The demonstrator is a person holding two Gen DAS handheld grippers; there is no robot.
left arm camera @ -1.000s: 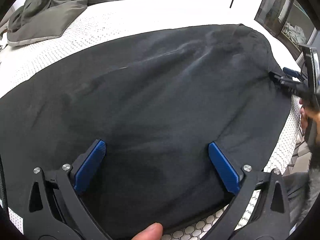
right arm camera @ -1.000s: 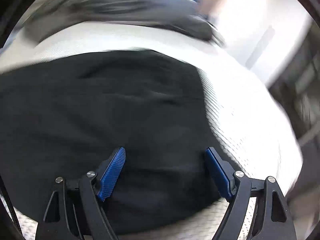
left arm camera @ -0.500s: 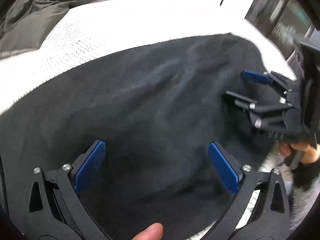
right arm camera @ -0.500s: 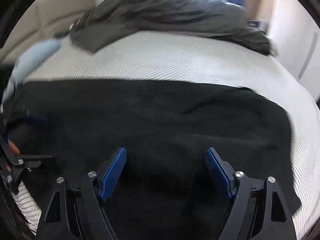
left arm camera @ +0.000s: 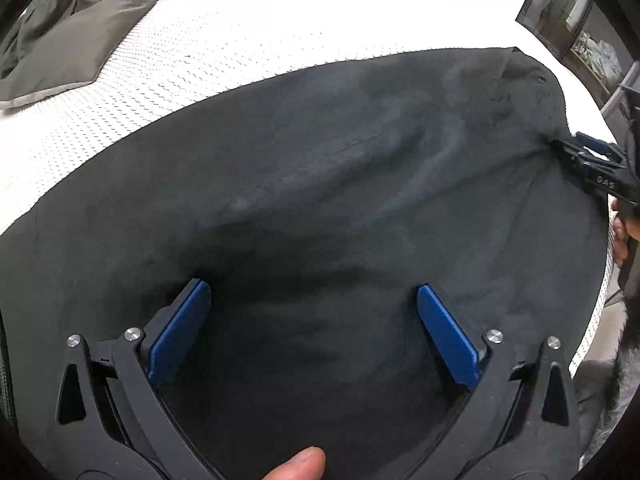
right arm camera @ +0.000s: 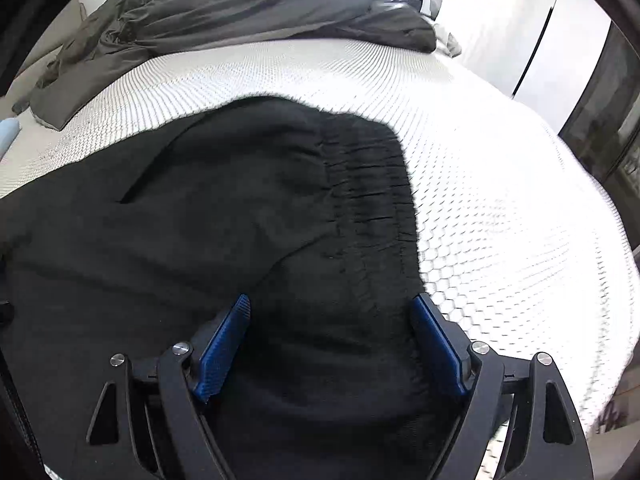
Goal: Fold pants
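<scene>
Left wrist view: black pants (left arm camera: 340, 200) lay spread flat across the white honeycomb-textured mattress (left arm camera: 192, 64), filling most of the frame. Left gripper (left arm camera: 314, 308) hovered over the near part of the fabric, blue pads spread wide, nothing between them. A thumb tip (left arm camera: 298, 464) showed at the bottom edge. At far right, the right gripper (left arm camera: 576, 152) met the pants edge near the waist end; from this angle I could not tell whether it pinched the cloth. A hand (left arm camera: 622, 232) held that tool. A rumpled dark grey duvet (left arm camera: 80, 36) sat at the top left, well apart from the pants.

Right wrist view: the right gripper (right arm camera: 330, 320) sat low over the pants (right arm camera: 224, 216), released, blue pads wide apart with fabric lying between them but not clamped. The gathered elastic waistband (right arm camera: 368, 184) ran just ahead of the right pad, beside bare mattress (right arm camera: 500, 208). A seam or pocket line showed at mid left. The grey duvet (right arm camera: 240, 8) was bunched along the far side of the bed. Slight blur at the mattress edge.
</scene>
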